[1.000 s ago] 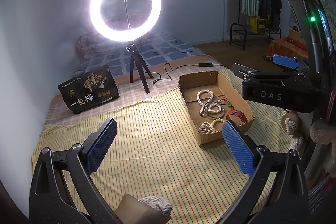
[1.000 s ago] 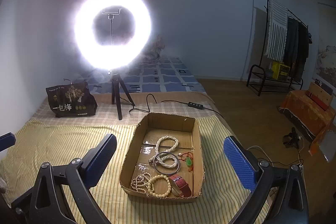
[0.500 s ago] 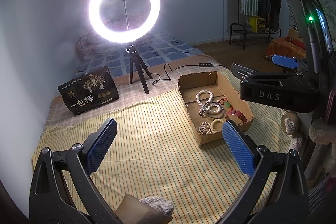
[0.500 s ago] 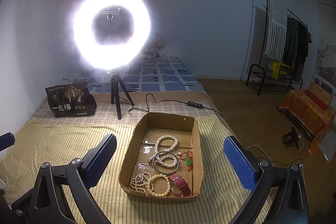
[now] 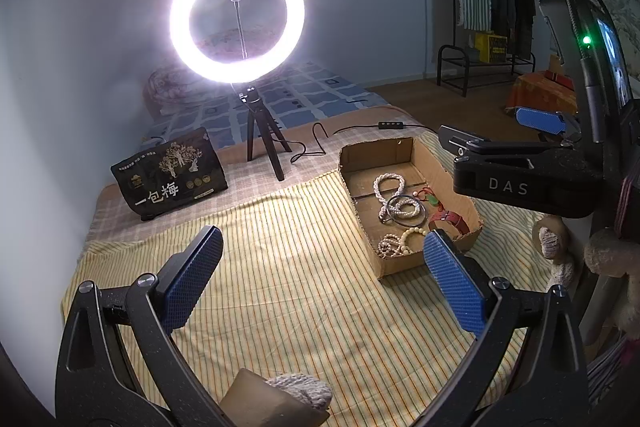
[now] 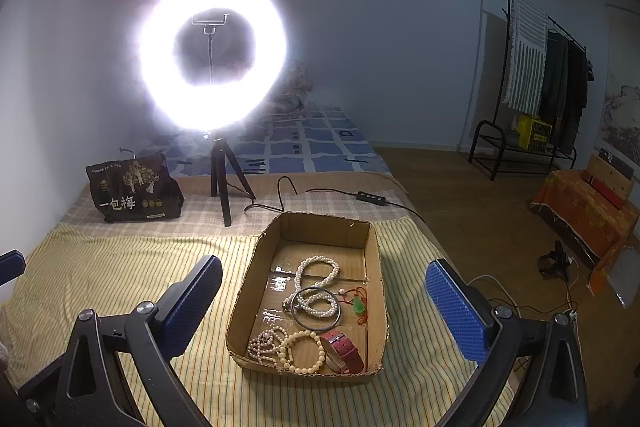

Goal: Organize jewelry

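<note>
A shallow cardboard box lies on the striped bed cover, also in the left wrist view. It holds a white pearl necklace, a dark bangle, a green pendant on red cord, cream bead bracelets and a red strap. My right gripper is open and empty, held above the box's near end. My left gripper is open and empty, left of the box. The right gripper's body shows in the left wrist view.
A lit ring light on a tripod stands behind the box, its cable and switch running right. A black bag sits at the back left. The bed's right edge drops to a wooden floor. Clothes rack far right.
Both views have shifted only slightly. Both grippers stay open and empty, and the jewelry in the box has not moved.
</note>
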A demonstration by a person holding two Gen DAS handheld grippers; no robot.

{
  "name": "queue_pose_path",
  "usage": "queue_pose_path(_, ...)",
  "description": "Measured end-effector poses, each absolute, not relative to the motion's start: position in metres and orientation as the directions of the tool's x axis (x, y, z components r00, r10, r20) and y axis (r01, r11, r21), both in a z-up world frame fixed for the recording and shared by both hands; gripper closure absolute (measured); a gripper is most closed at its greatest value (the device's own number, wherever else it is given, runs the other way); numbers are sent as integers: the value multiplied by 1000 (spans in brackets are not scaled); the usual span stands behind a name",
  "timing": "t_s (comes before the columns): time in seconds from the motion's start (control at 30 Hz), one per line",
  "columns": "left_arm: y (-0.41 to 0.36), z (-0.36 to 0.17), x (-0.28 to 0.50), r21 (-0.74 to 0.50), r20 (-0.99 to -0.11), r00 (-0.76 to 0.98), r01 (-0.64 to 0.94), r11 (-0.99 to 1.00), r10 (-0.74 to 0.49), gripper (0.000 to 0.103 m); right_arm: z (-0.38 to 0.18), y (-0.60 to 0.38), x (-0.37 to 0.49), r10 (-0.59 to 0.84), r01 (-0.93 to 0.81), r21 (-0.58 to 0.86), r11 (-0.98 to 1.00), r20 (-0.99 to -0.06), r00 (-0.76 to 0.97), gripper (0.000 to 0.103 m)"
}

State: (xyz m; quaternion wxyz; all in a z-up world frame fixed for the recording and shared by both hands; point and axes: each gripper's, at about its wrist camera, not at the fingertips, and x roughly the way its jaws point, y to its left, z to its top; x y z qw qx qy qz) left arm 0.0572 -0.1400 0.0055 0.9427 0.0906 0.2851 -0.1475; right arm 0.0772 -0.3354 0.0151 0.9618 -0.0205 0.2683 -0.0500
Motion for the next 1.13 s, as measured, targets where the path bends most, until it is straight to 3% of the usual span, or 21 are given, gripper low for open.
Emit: queue_pose_path(1.13, -141, 10, 55, 91, -552, 807, 310, 947, -211, 1, 13, -330, 80, -111, 92, -63, 994, -536, 837, 0)
